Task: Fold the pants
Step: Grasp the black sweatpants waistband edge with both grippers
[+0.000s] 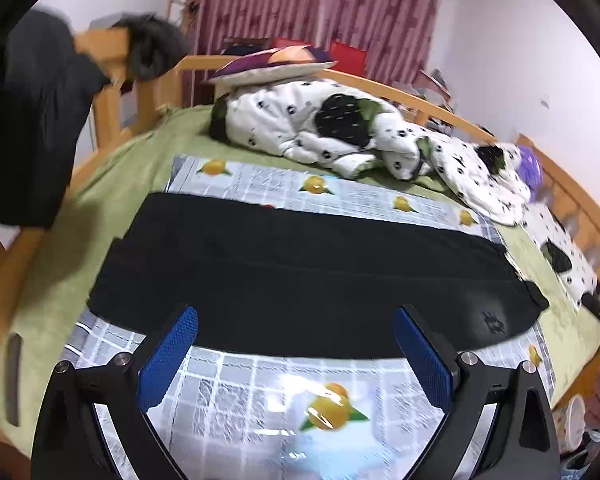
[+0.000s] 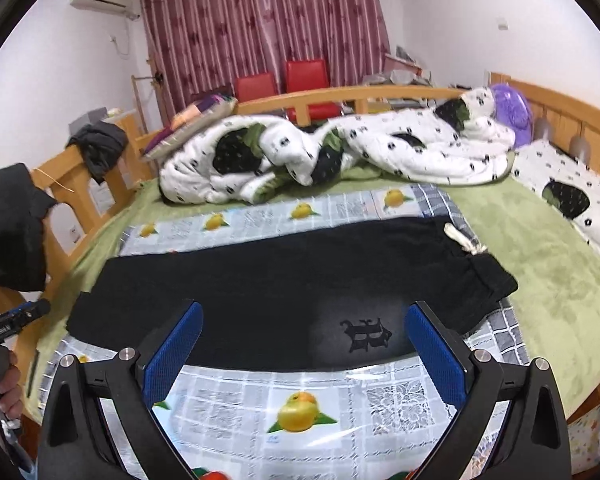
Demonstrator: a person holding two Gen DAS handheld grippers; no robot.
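From my remote seat, little lettering could be read. On the black pants [image 2: 284,280] I saw a dark embroidered emblem [image 2: 366,334] near the waist end, shaped like 1 ornate gothic letter, perhaps an "R" or "B"; I could not tell which. In the left wrist view the same mark [image 1: 493,322] was only a blur. The left claw's handle [image 2: 8,330] carried a line of white lettering, too small for me to read.
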